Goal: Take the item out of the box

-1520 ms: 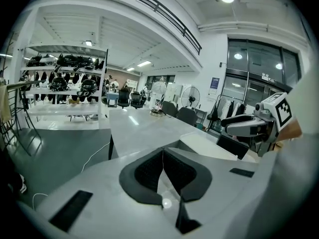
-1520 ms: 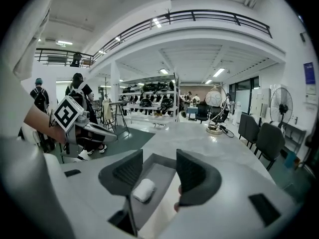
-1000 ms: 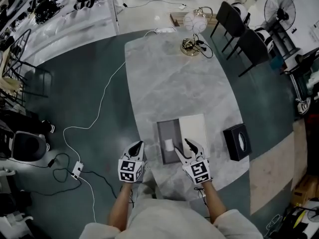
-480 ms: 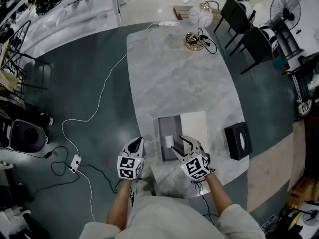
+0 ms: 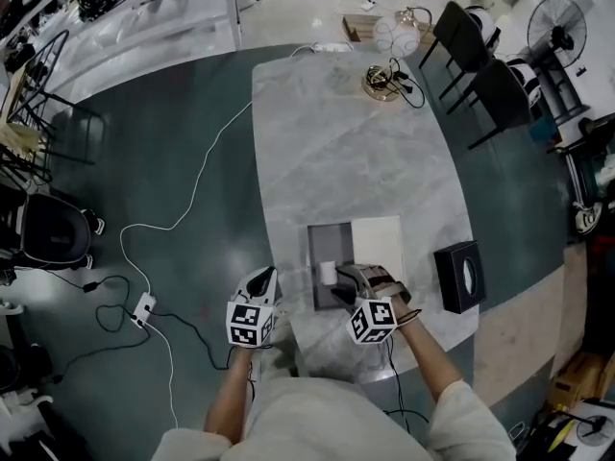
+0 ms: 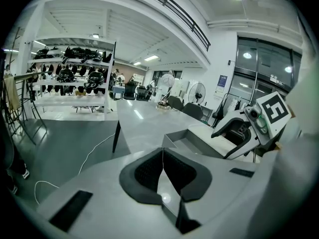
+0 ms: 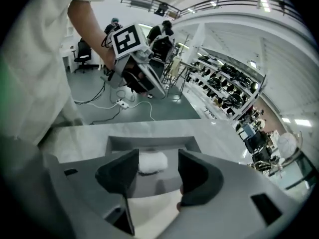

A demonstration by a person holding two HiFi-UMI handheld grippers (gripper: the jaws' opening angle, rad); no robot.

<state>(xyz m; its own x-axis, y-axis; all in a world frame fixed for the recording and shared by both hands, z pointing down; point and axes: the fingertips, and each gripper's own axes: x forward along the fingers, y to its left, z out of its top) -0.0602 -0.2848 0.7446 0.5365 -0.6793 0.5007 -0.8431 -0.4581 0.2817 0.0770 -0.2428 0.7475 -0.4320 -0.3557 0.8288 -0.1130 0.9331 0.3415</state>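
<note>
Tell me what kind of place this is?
Probably a big workshop or lab hall. There are racks of dark gear, a standing fan and a power strip with cables on the floor beside a long grey table.

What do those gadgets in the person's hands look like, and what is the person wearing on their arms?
The left tool and the right tool look alike: pale grey handheld bodies ending in two curved jaws lined with dark pads. Each carries a white cube printed with black square markers. The person wears a light-coloured top whose sleeves leave the forearms bare.
</note>
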